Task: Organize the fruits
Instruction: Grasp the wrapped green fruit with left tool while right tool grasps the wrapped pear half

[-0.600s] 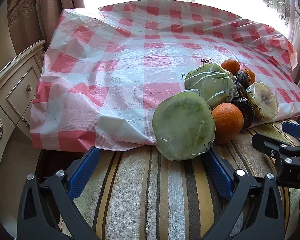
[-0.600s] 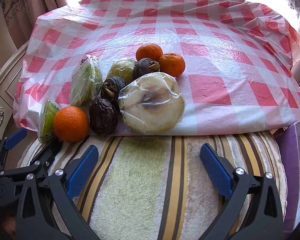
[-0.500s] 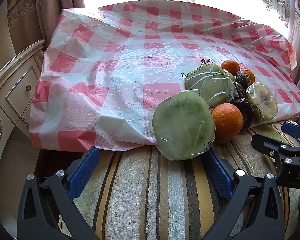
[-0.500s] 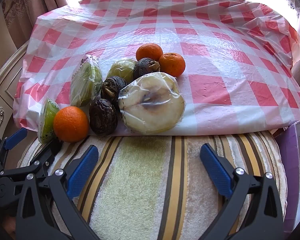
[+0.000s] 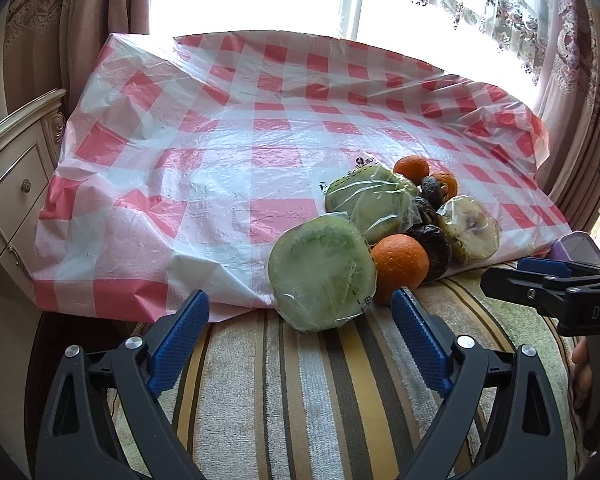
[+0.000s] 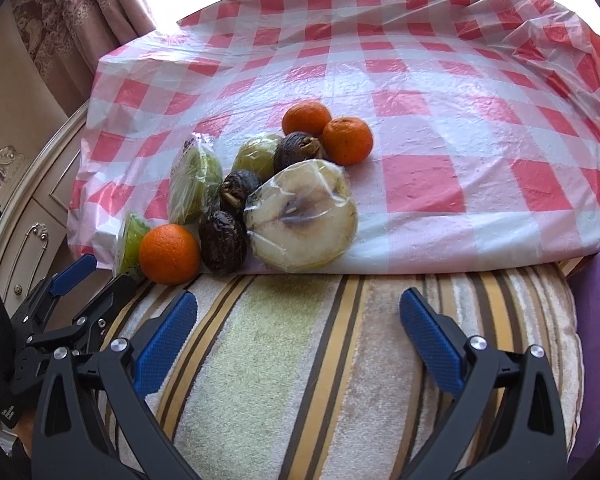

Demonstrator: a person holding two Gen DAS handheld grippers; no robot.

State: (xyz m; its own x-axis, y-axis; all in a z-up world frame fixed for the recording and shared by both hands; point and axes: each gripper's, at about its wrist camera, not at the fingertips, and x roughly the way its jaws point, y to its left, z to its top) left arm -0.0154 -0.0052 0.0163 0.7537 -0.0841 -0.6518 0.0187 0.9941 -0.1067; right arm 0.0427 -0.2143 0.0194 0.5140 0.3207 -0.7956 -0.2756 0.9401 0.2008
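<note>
Left gripper (image 5: pixel 300 344) and right gripper (image 6: pixel 298 334): black plastic frames with silver screw heads; fingers (image 5: pixel 178 344) faced with textured blue pads. White lettering "DAS" marks the right gripper's side. Bare skin of one hand (image 5: pixel 580 376) shows behind it.

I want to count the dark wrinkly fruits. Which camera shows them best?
The right wrist view. All three dark wrinkly fruits sit in the open there, between the wrapped green fruit and the wrapped pale fruit half. In the left wrist view they are mostly hidden behind other fruit.
</note>
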